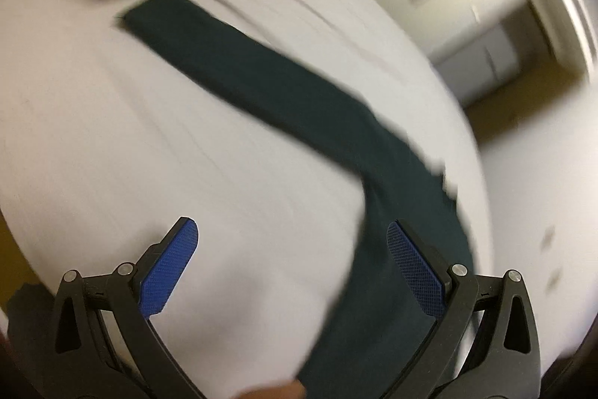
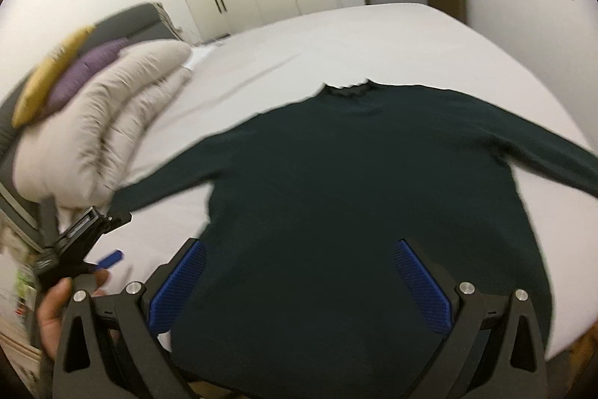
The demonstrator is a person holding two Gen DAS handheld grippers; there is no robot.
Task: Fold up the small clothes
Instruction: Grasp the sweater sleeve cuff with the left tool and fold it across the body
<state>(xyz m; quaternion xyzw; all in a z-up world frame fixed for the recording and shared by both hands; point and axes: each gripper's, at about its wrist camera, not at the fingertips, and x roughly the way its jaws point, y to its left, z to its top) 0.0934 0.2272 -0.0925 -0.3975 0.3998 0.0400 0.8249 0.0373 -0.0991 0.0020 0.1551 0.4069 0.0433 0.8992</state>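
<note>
Right wrist: sweater (image 2: 336, 174) flat on bed (image 2: 373, 40), pillows (image 2: 112, 122) beside; both tongs (image 2: 299, 283) gape empty.

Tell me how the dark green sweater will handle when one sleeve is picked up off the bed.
The dark green sweater lies flat and limp on the white bed sheet, so it is probably floppy and will drape. The sleeve looks thin and long, likely light, trailing behind a lift. The sheet looks smooth, so the body may slide.
</note>
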